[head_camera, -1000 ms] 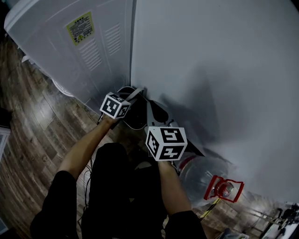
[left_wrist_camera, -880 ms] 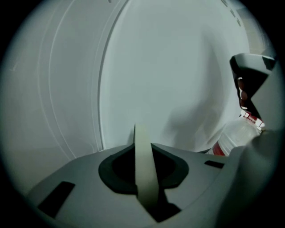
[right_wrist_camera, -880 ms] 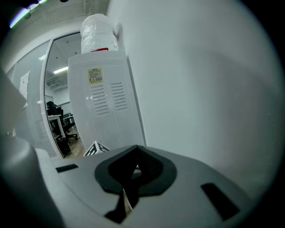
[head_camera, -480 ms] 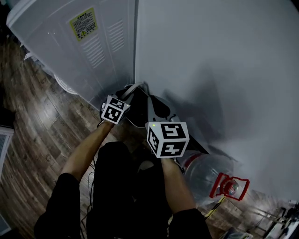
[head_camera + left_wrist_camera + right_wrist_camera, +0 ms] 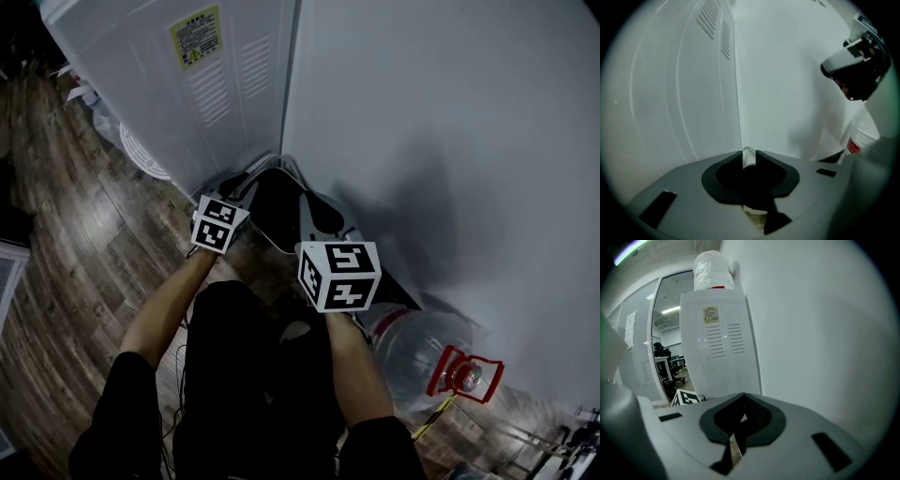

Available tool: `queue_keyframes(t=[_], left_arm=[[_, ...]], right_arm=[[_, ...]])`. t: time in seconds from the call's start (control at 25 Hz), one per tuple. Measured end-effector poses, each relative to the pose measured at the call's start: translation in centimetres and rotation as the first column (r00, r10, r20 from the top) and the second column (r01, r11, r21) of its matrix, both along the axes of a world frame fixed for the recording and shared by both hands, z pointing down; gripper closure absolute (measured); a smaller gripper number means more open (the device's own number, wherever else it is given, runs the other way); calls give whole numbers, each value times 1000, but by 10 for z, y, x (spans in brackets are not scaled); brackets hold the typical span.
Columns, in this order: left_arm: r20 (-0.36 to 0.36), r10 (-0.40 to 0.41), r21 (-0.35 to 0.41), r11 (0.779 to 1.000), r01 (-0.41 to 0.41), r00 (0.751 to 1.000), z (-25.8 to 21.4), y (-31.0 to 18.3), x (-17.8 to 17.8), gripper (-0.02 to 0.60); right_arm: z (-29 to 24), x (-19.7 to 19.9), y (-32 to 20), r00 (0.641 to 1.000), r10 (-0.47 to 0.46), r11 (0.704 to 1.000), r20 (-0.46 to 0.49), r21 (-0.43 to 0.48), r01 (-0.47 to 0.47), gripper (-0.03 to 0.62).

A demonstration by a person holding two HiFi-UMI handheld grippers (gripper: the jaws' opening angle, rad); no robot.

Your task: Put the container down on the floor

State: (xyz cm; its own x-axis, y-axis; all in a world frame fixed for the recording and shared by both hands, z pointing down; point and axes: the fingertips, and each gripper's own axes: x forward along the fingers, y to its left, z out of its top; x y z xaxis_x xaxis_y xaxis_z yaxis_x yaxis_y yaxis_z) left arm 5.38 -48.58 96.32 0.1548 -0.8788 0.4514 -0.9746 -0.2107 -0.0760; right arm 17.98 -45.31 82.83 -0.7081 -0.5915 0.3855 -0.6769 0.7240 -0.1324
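Nearest the head camera, the person's dark clothing hides the floor directly below, and two bare forearms reach forward out of it. At their ends the marker cubes cover most of each tool, so the head view shows neither set of jaws. The left gripper (image 5: 749, 161) is clenched on a thin pale edge that stands upright between its dark jaws; this looks like the rim of the container (image 5: 278, 208). The right gripper (image 5: 739, 422) is likewise pinched nearly closed, with only a pale sliver showing in the narrow slit, so its hold on the container's other side is harder to make out.

Between the two tools, the container shows as a dark hollow with a light rim, its mouth turned up toward the camera. Its long axis seems to run from the left tool toward the right one, along the foot of the wall (image 5: 450, 122). The right cube and arm cover its near end, and no view shows whether its base touches the wooden floor (image 5: 66, 234).

Off to the right, a clear water bottle (image 5: 412, 349) lies on its side, its red-capped neck pointing right. Beyond the container stands a white water dispenser (image 5: 178, 94), cut off at the top edge.
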Motion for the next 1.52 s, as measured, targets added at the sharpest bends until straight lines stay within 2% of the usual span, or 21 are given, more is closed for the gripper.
queue_keyframes(t=[0.36, 0.52, 0.84, 1.04, 1.24, 1.32, 1.44, 1.52], left_arm=[[-77, 38, 57, 998, -34, 996, -27, 6, 0, 566], [-129, 54, 77, 996, -44, 990, -36, 8, 8, 568], [-142, 63, 154, 987, -41, 988, -70, 14, 16, 568], [-156, 62, 179, 983, -34, 986, -95, 22, 22, 568], [-172, 58, 158, 987, -31, 983, -118, 29, 29, 568], [-186, 48, 124, 992, -25, 981, -129, 40, 32, 568], [-203, 33, 62, 998, -21, 979, -151, 63, 37, 568], [-198, 27, 44, 999, -19, 980, -176, 69, 36, 568]], right_arm=[[0, -18, 4, 999, -34, 999, -14, 18, 34, 585], [-2, -25, 6, 999, -45, 998, -16, 38, 45, 585], [-7, -28, 1, 999, -23, 997, 29, 74, 21, 585], [-6, -21, 7, 1000, -11, 997, 24, 79, 9, 585], [-6, -7, 8, 998, 63, 996, 26, 66, -65, 585], [-12, 4, 15, 996, 89, 994, -13, 59, -88, 585], [-38, 16, 37, 994, 71, 997, -83, 44, -68, 585], [-65, 18, 44, 994, 53, 998, -93, 34, -50, 585]])
